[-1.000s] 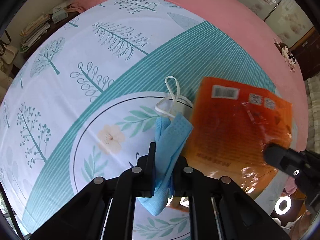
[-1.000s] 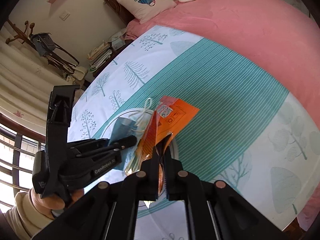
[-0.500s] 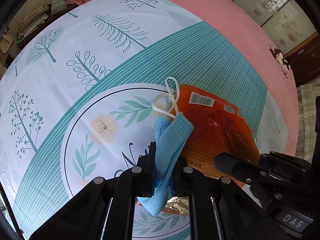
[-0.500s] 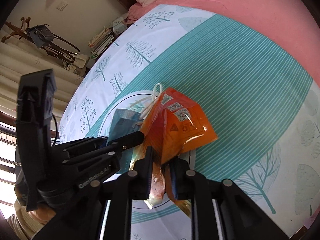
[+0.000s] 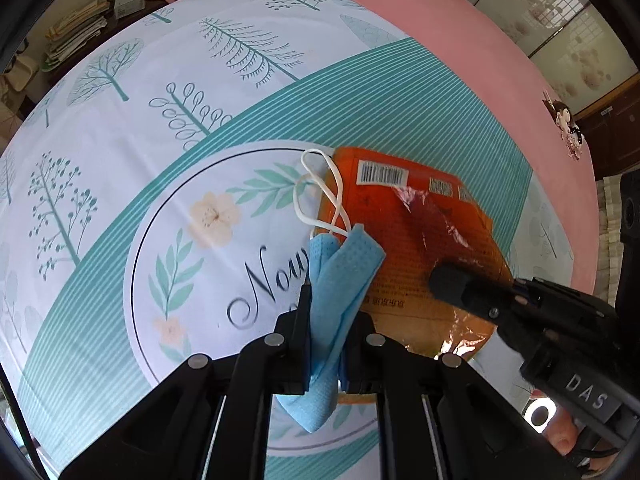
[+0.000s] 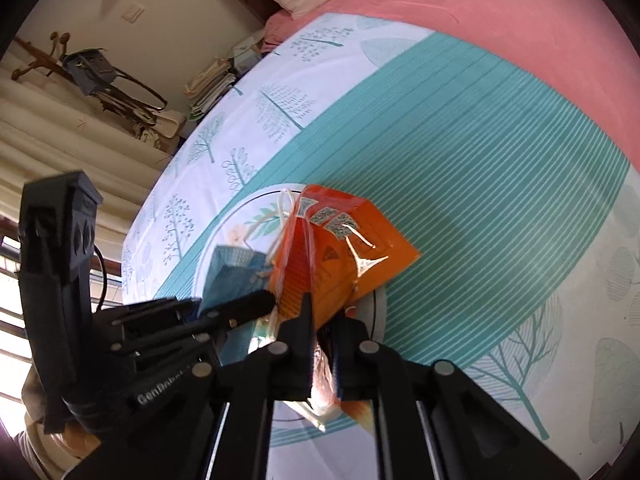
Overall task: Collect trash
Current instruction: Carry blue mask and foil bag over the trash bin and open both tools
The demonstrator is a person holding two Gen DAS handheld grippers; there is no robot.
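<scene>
- Two tongs, each clamped on trash: left tongs [image 5: 326, 320] pinch a blue face mask [image 5: 338, 280]; right tongs [image 6: 324, 320] grip an orange wrapper [image 6: 336, 256], barcode at 12 o'clock.
- "DAS" and "GenRobot" mark the tongs' bodies; the bedspread [image 5: 200, 128] reads "Now".

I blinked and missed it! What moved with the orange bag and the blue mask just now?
The orange snack bag, clamped in the right gripper, swung in beside the blue face mask and tilted. The left gripper kept the mask clamped; nothing was let go.
</scene>
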